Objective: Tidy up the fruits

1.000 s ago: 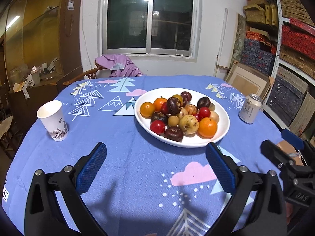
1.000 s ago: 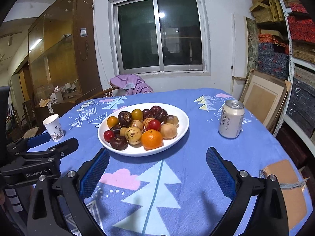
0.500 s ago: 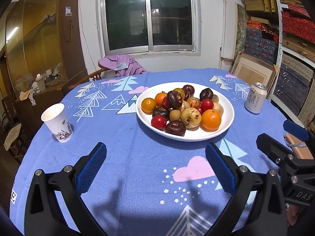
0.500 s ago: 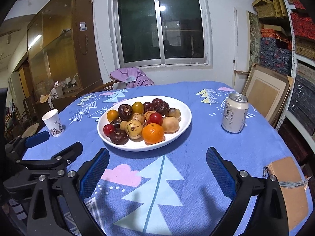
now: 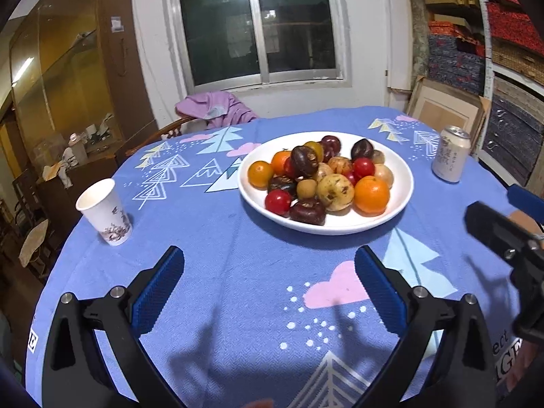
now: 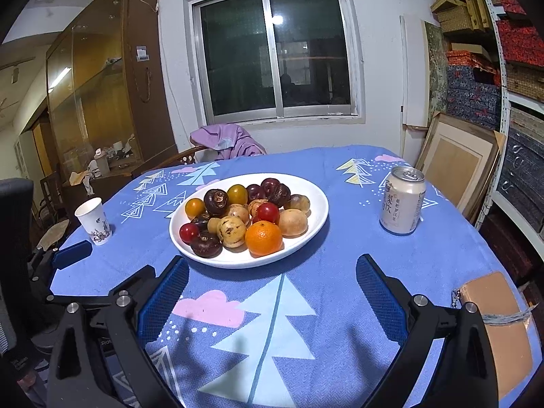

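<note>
The left gripper has its blue-padded black fingers spread wide apart with nothing between them, hovering over the blue tablecloth printed with white trees and pink clouds. The right gripper is likewise spread wide and empty above the same cloth. Compared with a second ago, both have risen a little and tipped back: the room's window sits lower in each view and more wall shows above it, while neither pair of fingers has changed its spread.

Just ahead of both grippers sits the wide white ceramic bowl of mixed fruits, holding an orange mandarin, red cherry tomatoes, dark purple mangosteens, and speckled yellow-brown fruit, all untouched and in the same arrangement as before. In the right wrist view the bowl appears closer to the fingers than it did.

A white paper cup with a floral print stands upright well to the left of the bowl. A pale aluminium drink can stands upright to the right. A brown leather-like pouch lies at the table's right edge.
</note>
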The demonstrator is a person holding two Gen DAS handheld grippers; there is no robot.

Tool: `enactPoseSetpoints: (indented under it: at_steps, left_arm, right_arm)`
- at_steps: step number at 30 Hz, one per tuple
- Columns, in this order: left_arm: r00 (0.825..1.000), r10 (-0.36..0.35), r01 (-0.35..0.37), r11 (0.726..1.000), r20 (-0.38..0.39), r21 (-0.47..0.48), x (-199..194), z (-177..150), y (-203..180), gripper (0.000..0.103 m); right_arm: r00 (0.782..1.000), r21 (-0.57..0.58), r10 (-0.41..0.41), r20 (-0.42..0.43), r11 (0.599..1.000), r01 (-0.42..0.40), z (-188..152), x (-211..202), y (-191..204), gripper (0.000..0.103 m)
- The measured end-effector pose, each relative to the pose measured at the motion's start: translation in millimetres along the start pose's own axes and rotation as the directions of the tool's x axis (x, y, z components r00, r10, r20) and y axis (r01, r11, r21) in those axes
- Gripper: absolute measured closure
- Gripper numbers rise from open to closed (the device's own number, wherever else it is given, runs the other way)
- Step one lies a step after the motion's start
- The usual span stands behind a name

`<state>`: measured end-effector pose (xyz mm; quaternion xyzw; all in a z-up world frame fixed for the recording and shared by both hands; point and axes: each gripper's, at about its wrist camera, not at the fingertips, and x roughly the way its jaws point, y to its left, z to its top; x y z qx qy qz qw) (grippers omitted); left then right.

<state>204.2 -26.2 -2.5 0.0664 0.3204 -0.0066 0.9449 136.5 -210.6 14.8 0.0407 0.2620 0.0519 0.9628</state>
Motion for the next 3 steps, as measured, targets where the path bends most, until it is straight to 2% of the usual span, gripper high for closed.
enactPoseSetpoints:
  at_steps: [3]
  left_arm:
    - [1.0, -0.014, 0.014, 1.0, -0.014, -0.023, 0.3, 0.8, 3.7, 0.004]
  right_arm:
    - [1.0, 0.01, 0.019, 0.0, 1.0, -0.019, 1.3, -2.2, -0.1, 0.003]
